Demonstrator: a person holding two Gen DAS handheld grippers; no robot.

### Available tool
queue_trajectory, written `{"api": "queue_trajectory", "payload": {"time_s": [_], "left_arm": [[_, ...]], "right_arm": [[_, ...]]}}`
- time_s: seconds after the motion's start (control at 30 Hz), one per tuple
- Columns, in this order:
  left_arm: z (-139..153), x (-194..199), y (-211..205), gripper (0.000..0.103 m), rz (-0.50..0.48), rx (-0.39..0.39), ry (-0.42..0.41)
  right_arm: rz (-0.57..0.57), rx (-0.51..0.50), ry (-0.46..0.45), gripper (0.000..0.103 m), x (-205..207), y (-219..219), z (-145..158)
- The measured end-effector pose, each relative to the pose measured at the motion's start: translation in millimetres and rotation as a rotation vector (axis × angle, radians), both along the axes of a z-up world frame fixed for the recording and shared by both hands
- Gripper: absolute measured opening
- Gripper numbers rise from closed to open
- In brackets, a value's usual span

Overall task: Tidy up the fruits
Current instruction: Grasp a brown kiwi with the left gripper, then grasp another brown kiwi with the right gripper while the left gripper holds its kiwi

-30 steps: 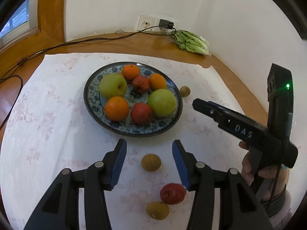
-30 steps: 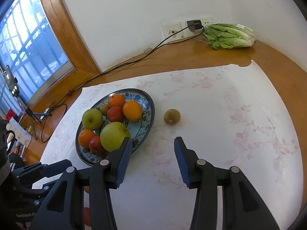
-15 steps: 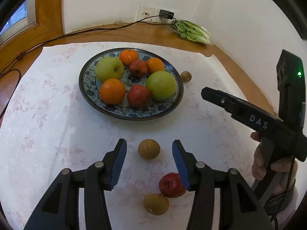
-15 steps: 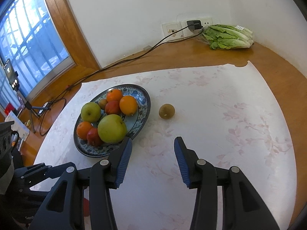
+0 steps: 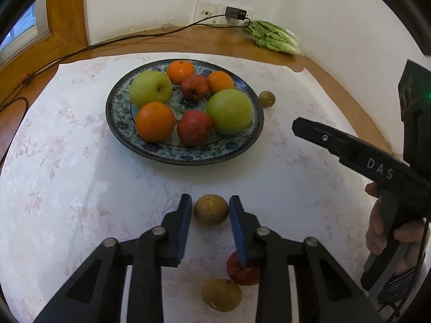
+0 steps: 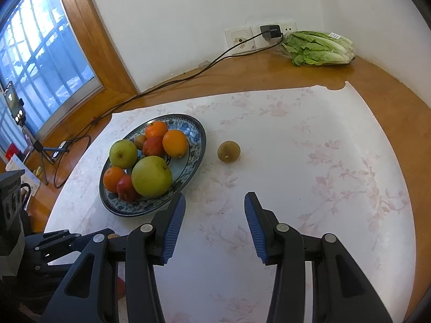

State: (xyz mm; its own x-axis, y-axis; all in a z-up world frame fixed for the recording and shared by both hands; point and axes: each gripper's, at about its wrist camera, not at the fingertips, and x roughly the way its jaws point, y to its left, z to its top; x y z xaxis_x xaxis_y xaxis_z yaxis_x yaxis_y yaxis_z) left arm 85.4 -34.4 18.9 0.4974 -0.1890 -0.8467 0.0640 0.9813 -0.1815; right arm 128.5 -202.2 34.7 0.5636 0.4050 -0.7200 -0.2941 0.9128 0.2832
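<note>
Brown pear (image 5: 211,209) between left tool (image 5: 210,210) jaws, unclamped; right tool (image 6: 215,215) apart.

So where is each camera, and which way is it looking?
Left wrist: sits on the left gripper, looking along its fingers at a brown fruit between them and the plate beyond; the right gripper and hand show.
Right wrist: sits on the right gripper, facing the tablecloth and wall.
Both see the plate.

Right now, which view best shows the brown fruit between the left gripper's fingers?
The left wrist view: the brown fruit sits whole between the open left gripper. The right wrist view shows only a sliver of it behind that gripper's body.
</note>
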Motion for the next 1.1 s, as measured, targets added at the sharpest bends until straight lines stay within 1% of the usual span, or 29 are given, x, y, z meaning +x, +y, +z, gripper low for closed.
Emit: {"api": "queue_trajectory", "payload": {"time_s": [0.1,0.27,0.43,0.6,0.73,0.9,1.0,1.1], "left_arm": [[1,-1,2,0.027,-0.004,-0.007,0.000],[8,-1,12,0.027,0.017,0.000,-0.027],[14,0,28,0.027,0.063,0.004,-0.043],[18,3,46,0.027,0.115,0.012,-0.060],[17,4,59,0.027,0.149,0.008,-0.060],[16,4,69,0.027,0.168,-0.003,-0.057],[16,5,72,0.027,0.171,-0.006,-0.056],[16,6,73,0.027,0.174,-0.006,-0.053]], "right_arm": [[0.003,-0.007,0.004,0.047,1,1,0],[0.009,-0.044,0.021,0.047,7,1,-4],[-0.009,-0.072,0.040,0.047,19,0,-10],[0.005,-0.099,0.061,0.047,31,6,-11],[0.014,-0.182,0.023,0.047,38,16,-9],[0.048,-0.261,-0.014,0.041,53,26,-14],[0.062,-0.276,-0.015,0.040,60,29,-18],[0.073,-0.268,-0.016,0.040,63,31,-21]]}}
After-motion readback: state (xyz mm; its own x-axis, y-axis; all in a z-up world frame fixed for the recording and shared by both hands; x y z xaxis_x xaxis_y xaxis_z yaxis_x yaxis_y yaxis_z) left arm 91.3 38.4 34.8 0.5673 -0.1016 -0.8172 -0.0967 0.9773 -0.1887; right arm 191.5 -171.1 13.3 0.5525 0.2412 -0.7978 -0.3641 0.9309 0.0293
